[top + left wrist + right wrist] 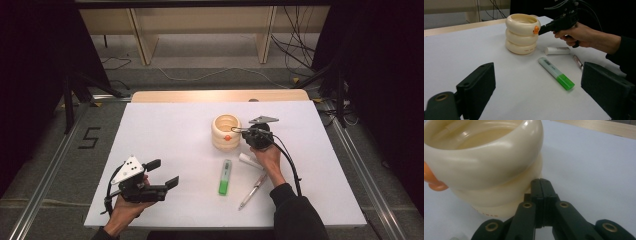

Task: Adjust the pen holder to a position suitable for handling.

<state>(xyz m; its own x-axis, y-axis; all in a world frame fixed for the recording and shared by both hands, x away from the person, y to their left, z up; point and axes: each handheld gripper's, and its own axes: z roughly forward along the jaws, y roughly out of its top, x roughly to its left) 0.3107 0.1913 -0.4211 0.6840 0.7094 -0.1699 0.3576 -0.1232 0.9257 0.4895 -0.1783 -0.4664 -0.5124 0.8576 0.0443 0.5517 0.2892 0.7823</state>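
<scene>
A cream cup (225, 131) made of stacked rings, with a small orange beak (227, 137) on its side, stands upright near the middle of the white table. My right gripper (241, 131) is shut with nothing in it. Its tips rest right beside the cup (486, 167), and in the right gripper view the jaws (541, 187) are pressed together at the lower rings. In the left gripper view, the right gripper (545, 28) points at the beak (536, 30). My left gripper (166, 172) sits at the front left, open and holding nothing, its jaws (537, 75) wide apart.
A green highlighter (225, 177) lies in front of the cup. A white tube (249, 160) and a pen (253, 190) lie under and beside the right hand. The white table (165, 125) ends at a wooden strip (200, 95) at the back.
</scene>
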